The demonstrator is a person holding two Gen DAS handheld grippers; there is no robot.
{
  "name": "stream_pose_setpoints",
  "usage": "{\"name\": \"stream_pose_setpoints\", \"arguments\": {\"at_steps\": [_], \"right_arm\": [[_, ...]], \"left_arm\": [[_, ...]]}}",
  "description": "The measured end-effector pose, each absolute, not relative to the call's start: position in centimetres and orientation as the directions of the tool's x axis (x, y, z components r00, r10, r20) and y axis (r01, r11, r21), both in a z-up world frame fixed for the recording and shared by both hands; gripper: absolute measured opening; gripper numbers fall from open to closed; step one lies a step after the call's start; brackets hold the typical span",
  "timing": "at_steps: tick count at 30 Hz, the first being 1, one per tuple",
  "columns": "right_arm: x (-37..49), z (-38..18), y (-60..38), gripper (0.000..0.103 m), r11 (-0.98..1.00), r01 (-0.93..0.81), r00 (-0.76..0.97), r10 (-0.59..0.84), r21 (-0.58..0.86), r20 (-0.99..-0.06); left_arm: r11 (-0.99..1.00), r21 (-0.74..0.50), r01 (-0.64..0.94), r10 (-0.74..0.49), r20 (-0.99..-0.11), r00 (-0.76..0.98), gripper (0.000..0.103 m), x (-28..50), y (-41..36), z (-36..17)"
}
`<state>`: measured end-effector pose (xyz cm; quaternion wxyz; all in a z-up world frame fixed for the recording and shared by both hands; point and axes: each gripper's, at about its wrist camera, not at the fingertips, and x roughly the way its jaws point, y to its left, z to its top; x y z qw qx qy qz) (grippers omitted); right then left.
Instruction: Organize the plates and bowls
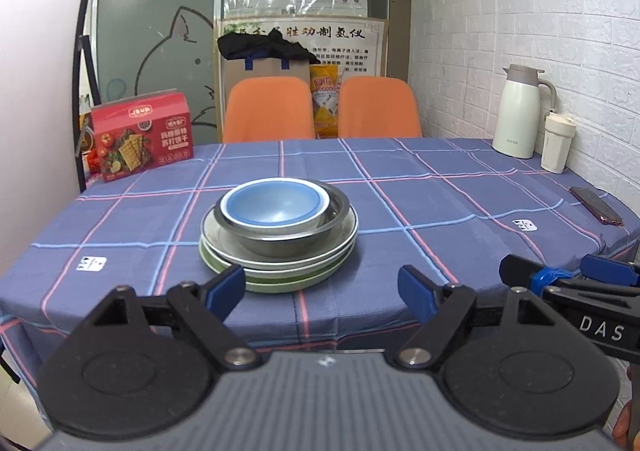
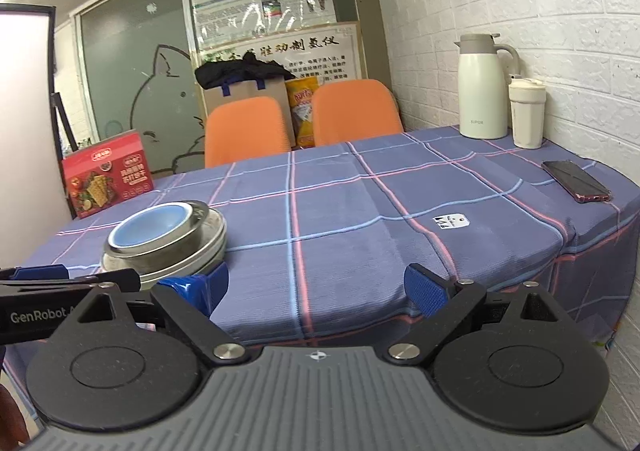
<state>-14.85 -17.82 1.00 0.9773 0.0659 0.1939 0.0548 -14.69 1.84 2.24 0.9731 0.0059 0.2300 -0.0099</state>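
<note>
A blue bowl [image 1: 274,203] sits inside a steel bowl [image 1: 288,235], on a stack of plates [image 1: 280,271], pale ones above a green one, near the table's front edge. The stack also shows at the left of the right wrist view [image 2: 168,239]. My left gripper [image 1: 322,289] is open and empty, just in front of the stack above the table edge. My right gripper [image 2: 316,287] is open and empty, to the right of the stack; it also shows at the right of the left wrist view [image 1: 560,275].
On the blue checked tablecloth [image 1: 440,211] a red cracker box [image 1: 142,135] stands at the far left. A white thermos jug [image 1: 520,111], a white cup [image 1: 557,143] and a phone [image 1: 596,205] are at the right by the brick wall. Two orange chairs [image 1: 320,107] stand behind the table.
</note>
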Motion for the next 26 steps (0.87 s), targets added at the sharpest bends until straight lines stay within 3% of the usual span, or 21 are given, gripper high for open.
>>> {"name": "stream_pose_setpoints", "arguments": {"at_steps": [14,26], "right_arm": [[-14.9,-0.8,-16.3,0.082,0.978,-0.141,0.880,0.194,0.151,-0.433],[-15.1,-1.1,-15.9,0.082,0.976,-0.161,0.871,0.210,0.146,-0.444]], "left_arm": [[1.000,0.005,-0.005,0.007,-0.466,0.885,0.081,-15.1,2.4,1.4],[1.000,0.014,-0.007,0.012,-0.395,0.919,0.080,-16.5,2.3,2.1]]}}
